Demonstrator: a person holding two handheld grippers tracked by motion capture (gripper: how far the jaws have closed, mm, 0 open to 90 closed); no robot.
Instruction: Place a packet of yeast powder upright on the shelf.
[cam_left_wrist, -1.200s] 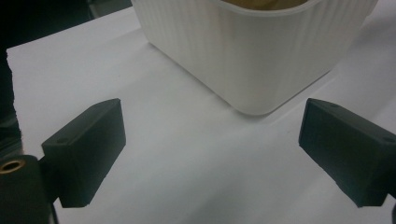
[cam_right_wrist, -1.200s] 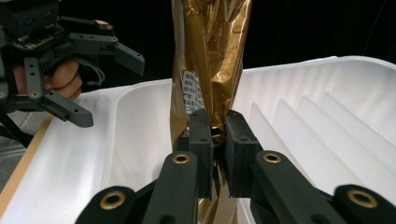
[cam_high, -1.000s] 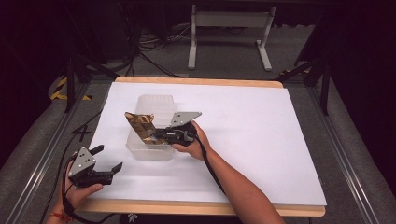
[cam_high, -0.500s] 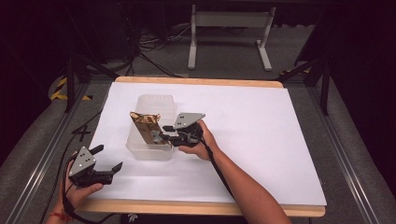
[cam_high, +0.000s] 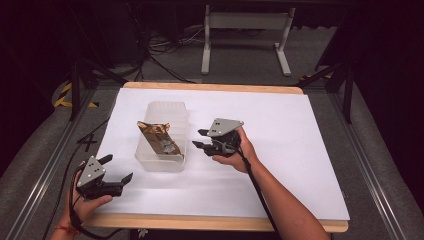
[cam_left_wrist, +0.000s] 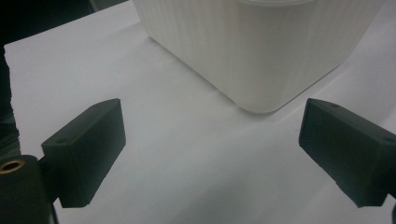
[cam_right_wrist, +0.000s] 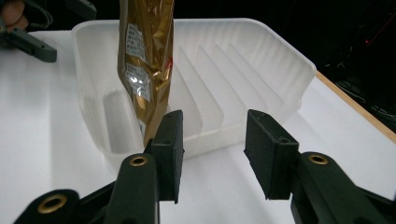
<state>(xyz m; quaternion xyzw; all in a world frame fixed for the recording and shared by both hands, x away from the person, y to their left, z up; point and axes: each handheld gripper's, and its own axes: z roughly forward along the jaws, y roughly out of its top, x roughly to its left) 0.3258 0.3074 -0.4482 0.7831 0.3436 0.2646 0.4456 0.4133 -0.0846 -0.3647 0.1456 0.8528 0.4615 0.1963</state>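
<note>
Gold foil pouch (cam_high: 159, 138) leans inside a clear ribbed plastic tray (cam_high: 176, 115) on a white sheet (cam_high: 295, 165) covering a wood-edged table (cam_high: 210, 223). Nearest, the left gripper (cam_high: 116, 169) rests at the sheet's front corner, jaws spread and empty. Mid-table, the right gripper (cam_high: 199, 139) sits just beside the tray, jaws parted, holding nothing. Beyond lie grey carpet (cam_high: 240, 60), cables (cam_high: 150, 50), a white stand (cam_high: 245, 22) and darkness.
</note>
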